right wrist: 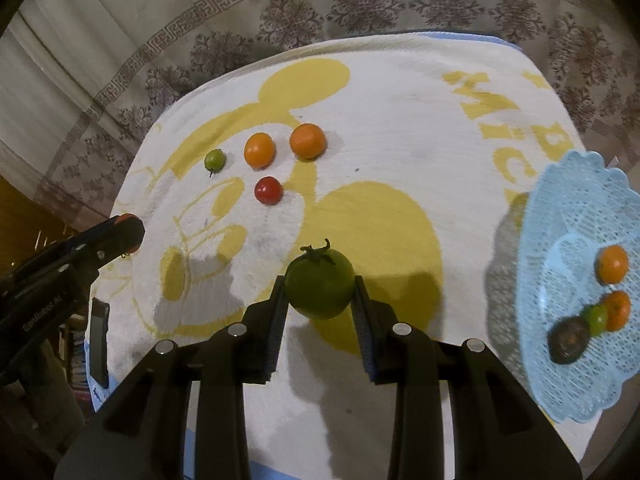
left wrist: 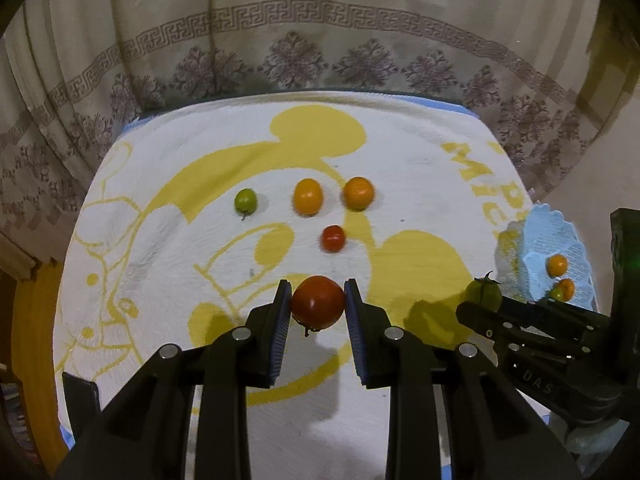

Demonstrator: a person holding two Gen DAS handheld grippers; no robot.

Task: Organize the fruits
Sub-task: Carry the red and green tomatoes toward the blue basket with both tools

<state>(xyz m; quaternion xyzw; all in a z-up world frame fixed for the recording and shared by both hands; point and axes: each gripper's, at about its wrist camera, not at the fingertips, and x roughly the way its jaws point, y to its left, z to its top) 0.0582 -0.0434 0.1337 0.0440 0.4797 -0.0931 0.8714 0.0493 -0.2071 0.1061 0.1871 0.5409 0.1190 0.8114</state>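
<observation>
My left gripper (left wrist: 318,300) is shut on a red tomato (left wrist: 318,302), held above the towel. My right gripper (right wrist: 320,290) is shut on a green tomato (right wrist: 320,284) with its stem up; it also shows in the left wrist view as the green tomato (left wrist: 484,294) at the right gripper's tip. On the towel lie a small green fruit (right wrist: 215,160), two orange fruits (right wrist: 260,150) (right wrist: 307,141) and a small red tomato (right wrist: 269,190). A light blue basket (right wrist: 560,216) at the right holds two orange fruits (right wrist: 612,264), a green one (right wrist: 596,318) and a dark one (right wrist: 568,340).
A white towel with a yellow cartoon print (right wrist: 380,92) covers the table. A patterned curtain (left wrist: 320,40) hangs behind the far edge. A dark phone-like object (right wrist: 99,340) lies at the towel's left edge, near the left gripper's body (right wrist: 72,264).
</observation>
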